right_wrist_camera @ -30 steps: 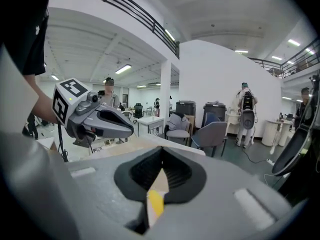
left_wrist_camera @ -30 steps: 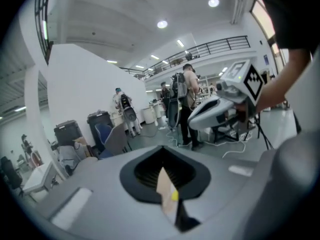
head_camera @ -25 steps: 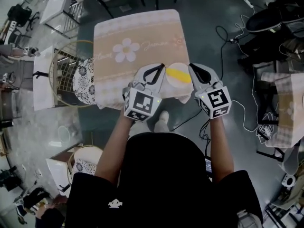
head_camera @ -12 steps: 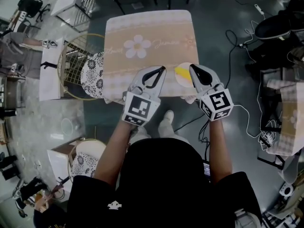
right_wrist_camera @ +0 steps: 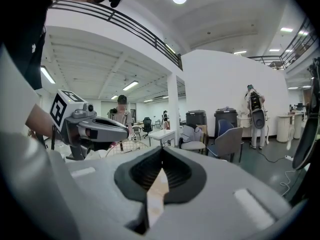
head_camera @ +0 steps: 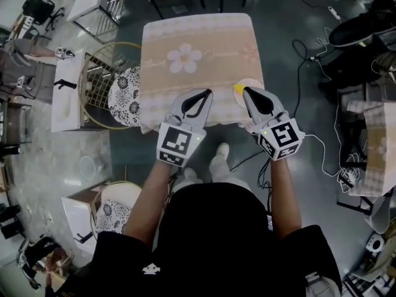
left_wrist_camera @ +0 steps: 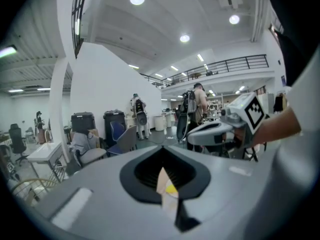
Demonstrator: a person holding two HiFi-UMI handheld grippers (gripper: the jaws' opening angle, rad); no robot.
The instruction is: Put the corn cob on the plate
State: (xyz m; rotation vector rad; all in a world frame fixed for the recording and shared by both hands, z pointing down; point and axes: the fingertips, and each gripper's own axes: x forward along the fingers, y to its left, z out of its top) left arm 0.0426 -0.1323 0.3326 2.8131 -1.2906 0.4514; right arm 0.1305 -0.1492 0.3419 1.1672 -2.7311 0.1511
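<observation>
Quick count: one counter (head_camera: 198, 36) with a flowered cloth, one plate (head_camera: 253, 83), one corn cob (head_camera: 237, 90) and two grippers. That's the lot for the task stuff.

The corn cob is already lying on the plate, toward its left side. The plate sits near the counter's front right corner.

The left gripper (head_camera: 208, 93) and right gripper (head_camera: 246, 91) are held out side by side over the counter's near edge, close to level and tipped down a bit. Both forearms (head_camera: 150, 193) are stretched straight ahead. The right one's tip is just beside the cob, and the left one is off to the cob's left.

Jaws on both are pressed together with nothing pinched. All you see past the left pair is a sliver of cloth and yellow.
</observation>
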